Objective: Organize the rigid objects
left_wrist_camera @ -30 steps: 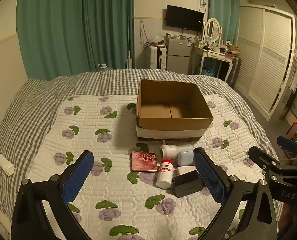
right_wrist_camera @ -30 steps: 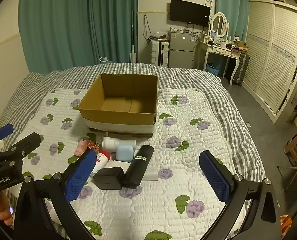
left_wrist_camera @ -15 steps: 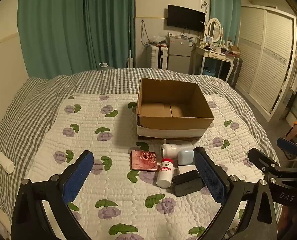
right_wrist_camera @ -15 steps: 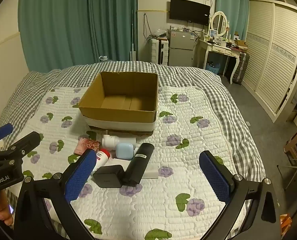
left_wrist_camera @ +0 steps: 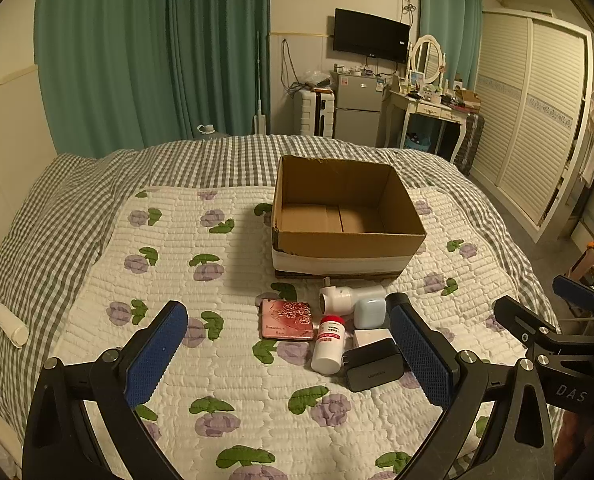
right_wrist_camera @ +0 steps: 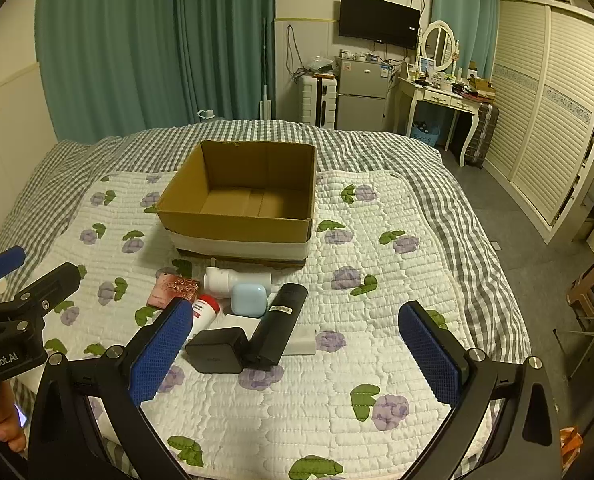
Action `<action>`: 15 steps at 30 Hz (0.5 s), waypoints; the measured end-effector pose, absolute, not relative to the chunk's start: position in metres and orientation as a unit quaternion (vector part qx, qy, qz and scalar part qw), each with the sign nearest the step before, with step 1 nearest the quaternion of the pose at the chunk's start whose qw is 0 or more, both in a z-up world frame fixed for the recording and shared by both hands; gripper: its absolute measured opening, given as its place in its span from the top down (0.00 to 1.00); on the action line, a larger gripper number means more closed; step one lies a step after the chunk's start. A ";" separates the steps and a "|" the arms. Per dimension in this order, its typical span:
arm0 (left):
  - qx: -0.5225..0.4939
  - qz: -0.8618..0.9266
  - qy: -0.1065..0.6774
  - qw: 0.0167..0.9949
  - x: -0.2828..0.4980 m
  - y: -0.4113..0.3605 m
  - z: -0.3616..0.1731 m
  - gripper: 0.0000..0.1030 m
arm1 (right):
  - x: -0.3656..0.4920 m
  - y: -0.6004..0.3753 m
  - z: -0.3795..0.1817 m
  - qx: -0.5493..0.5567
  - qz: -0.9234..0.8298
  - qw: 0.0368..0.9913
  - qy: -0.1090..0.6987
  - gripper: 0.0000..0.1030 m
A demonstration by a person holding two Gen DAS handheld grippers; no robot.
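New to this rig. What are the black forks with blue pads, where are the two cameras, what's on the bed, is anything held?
There is no robot here: a person holds a two-finger gripper in each hand, and each gripper carries a fisheye camera looking forward along its fingers. One picture comes from the left gripper, the other from the right gripper. The blue pads are the fingertips. Each view also catches the other gripper at its edge.

Both grippers are open and hold nothing.

On the floral quilt stands an open cardboard box, empty as far as can be seen. In front of it lies a cluster: a pink rose-patterned case, a white bottle with a red cap, a white cylindrical device, a light blue case, a black charger, a black cylinder and a flat white box.
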State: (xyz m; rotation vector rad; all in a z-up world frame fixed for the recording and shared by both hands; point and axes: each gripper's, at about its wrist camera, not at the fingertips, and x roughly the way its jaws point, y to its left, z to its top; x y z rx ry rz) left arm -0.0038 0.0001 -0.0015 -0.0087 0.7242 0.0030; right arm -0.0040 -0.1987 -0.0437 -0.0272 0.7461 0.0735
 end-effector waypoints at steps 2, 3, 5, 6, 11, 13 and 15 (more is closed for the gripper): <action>-0.005 0.002 0.355 0.935 -0.004 0.000 -0.001 0.00 | -0.007 -0.199 -0.046 -0.014 0.036 0.930 0.365 0.00; -0.004 0.002 0.355 0.935 -0.004 0.000 -0.001 0.00 | -0.006 -0.199 -0.046 -0.014 0.036 0.930 0.365 0.00; -0.004 0.002 0.355 0.935 -0.004 0.000 -0.001 0.00 | -0.006 -0.199 -0.046 -0.013 0.036 0.930 0.365 0.00; -0.004 0.002 0.355 0.935 -0.005 0.000 -0.001 0.00 | -0.005 -0.199 -0.045 -0.013 0.036 0.930 0.366 0.00; -0.004 0.004 0.355 0.935 -0.006 -0.001 -0.002 0.00 | -0.006 -0.198 -0.047 -0.014 0.037 0.929 0.367 0.00; -0.004 0.003 0.355 0.935 -0.006 0.000 -0.002 0.00 | -0.005 -0.200 -0.049 -0.014 0.037 0.929 0.369 0.00; -0.003 0.002 0.356 0.934 -0.006 0.000 -0.003 0.00 | -0.005 -0.199 -0.049 -0.013 0.036 0.928 0.370 0.00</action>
